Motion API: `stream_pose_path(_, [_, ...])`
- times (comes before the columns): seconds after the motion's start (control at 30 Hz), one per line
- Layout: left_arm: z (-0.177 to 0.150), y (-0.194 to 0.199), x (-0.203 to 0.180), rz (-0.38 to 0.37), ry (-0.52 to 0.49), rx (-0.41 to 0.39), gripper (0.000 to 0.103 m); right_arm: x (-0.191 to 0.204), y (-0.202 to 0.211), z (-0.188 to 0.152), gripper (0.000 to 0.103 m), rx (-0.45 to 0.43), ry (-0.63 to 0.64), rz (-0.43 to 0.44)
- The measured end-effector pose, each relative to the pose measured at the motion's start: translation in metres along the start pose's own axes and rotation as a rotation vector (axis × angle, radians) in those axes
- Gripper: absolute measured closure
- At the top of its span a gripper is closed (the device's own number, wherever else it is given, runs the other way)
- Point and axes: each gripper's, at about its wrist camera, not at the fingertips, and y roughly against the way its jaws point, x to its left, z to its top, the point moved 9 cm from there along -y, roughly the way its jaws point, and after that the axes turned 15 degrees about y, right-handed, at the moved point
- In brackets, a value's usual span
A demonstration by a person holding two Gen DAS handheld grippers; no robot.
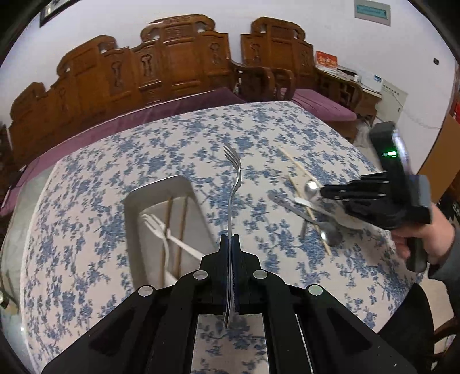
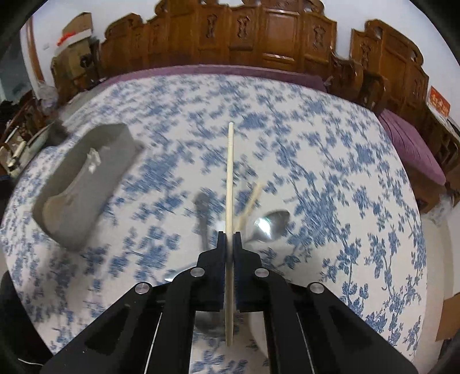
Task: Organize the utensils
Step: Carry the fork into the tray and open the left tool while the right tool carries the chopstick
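A home: carved wooden bench (image 1: 161,66), floral tablecloth (image 1: 172,138) on table.

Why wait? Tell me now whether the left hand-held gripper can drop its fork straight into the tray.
Probably yes. The left hand-held gripper is shut on the metal fork, and the white tray lies just to its left, open-topped with room beside the plastic fork and chopsticks.

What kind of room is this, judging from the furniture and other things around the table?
Probably a living or dining room in a home. A carved wooden sofa with purple cushions stands behind a table with a blue floral tablecloth, and cardboard boxes sit in a corner.
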Motion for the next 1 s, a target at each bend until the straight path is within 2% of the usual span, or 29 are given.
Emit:
stream_pose_path(0.2, [0.003, -0.013, 0.032, 0.049, 0.04, 0.011, 0.101, 0.032, 0.022, 0.028, 0.097, -0.068, 0.019, 0.053])
stream_pose_path(0.5, [-0.001, -0.049, 0.08, 0.115, 0.127, 0.059, 0.101, 0.091, 0.039, 0.054, 0.097, -0.123, 0.077, 0.138])
stream_pose_path(0.7, [-0.002, -0.065, 0.094, 0.137, 0.149, 0.07, 0.101, 0.114, 0.04, 0.059, 0.097, -0.128, 0.09, 0.173])
stream_pose_path(1.0, [0.008, -0.082, 0.101, 0.154, 0.158, 0.072, 0.101, 0.127, 0.037, 0.059, 0.097, -0.117, 0.08, 0.205])
